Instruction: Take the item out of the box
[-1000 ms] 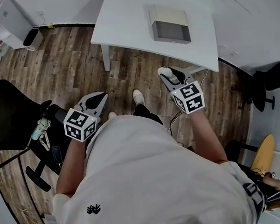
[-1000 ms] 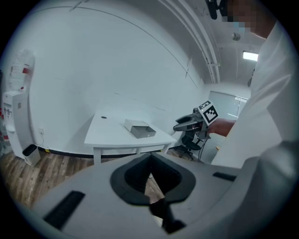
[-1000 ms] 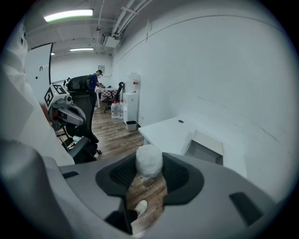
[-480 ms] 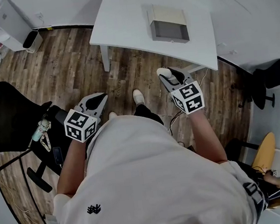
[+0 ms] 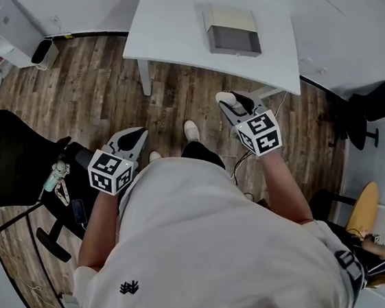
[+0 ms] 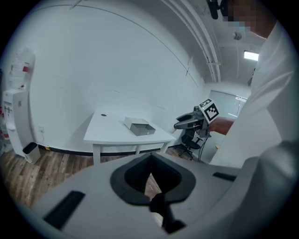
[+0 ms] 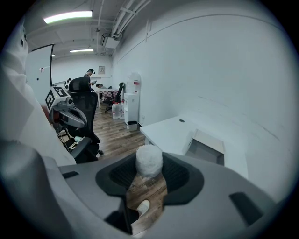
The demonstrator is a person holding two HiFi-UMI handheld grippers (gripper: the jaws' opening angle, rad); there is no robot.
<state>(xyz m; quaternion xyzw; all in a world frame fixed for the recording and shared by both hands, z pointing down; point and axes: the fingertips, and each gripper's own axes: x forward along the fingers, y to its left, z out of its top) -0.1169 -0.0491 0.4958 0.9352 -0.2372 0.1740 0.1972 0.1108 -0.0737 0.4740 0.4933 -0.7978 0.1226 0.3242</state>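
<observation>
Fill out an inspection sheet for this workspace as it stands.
Surface: white table, holds only the box.
Job's things: open grey rectangular box on the table, inside looks empty; white fuzzy ball out of it, over the floor.
Clutter: nothing seen on the table.
Grippers: right gripper shut on the ball; left gripper shut, empty.
Cables: thin cable on the wooden floor below the right gripper.
Surroundings: black office chair at left, white bin by the wall.

your head camera looks steeply down over your shoulders at the floor (image 5: 89,92), with the desk (image 5: 164,29) far ahead. the cameras on the left tongs (image 5: 139,132) and right tongs (image 5: 228,101) face forward, sharing that distant desk.
</observation>
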